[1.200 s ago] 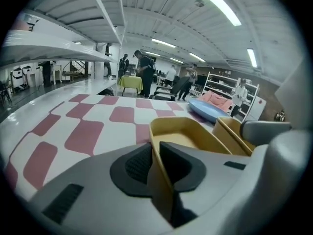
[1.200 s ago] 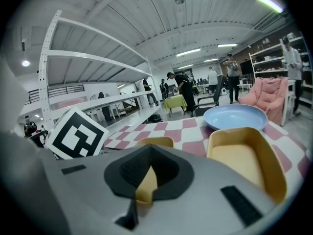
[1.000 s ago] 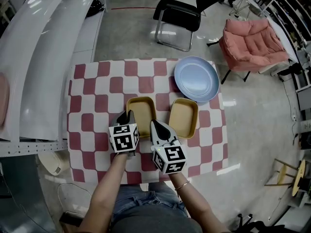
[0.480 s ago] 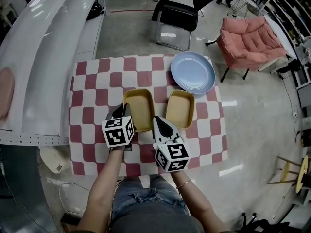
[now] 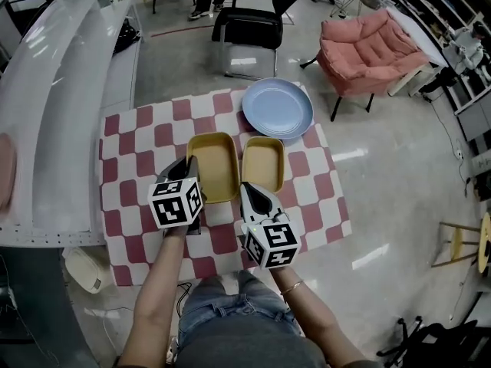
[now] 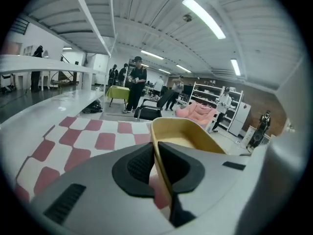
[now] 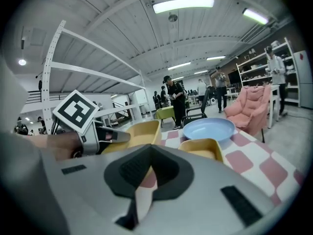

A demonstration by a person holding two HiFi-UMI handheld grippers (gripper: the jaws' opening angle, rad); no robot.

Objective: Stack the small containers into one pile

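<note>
Two shallow yellow containers lie side by side on the red-and-white checked table [image 5: 134,148]. My left gripper [image 5: 186,165] [image 6: 155,148] is shut on the near left rim of the left container [image 5: 213,165] [image 6: 183,133]. That container looks tipped up a little at its far end. The right container [image 5: 263,165] [image 7: 203,148] lies flat, close beside it. My right gripper [image 5: 247,192] [image 7: 149,168] is shut and holds nothing, just short of the gap between the two. The right gripper view also shows the left gripper [image 7: 110,137] on the left container [image 7: 139,133].
A pale blue plate [image 5: 278,107] [image 7: 209,129] sits at the table's far right corner. Past the table stand a black chair [image 5: 249,25] and a pink armchair [image 5: 368,44]. A white counter [image 5: 46,98] runs along the left. People stand in the background.
The left gripper's jaws now pinch the left container's rim. That container now sits closer to the right one. The head view has shifted.
</note>
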